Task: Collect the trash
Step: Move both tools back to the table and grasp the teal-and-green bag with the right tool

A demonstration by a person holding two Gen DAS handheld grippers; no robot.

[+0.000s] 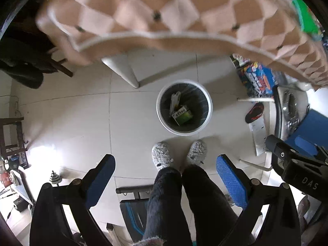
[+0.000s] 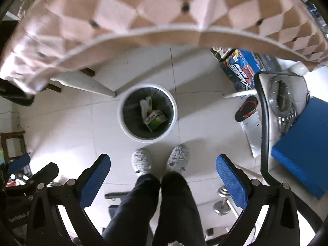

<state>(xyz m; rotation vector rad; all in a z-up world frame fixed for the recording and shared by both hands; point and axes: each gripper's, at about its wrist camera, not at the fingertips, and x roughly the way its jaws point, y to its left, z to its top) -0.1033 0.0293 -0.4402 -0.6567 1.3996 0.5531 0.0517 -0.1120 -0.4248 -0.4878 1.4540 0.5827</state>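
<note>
1. the tabletop [image 1: 174,10], quilted cover hanging over its near edge, juts above the trash bin [image 1: 184,107]; a claw rising for more trash may catch the cloth.
2. the bin stands on the floor just past the slippers [image 2: 160,160]; a step could tip it.
3. left claw [image 1: 166,182] and right claw [image 2: 163,181] are both spread and empty; the cartons [image 2: 152,115] already lie in the bin.
</note>
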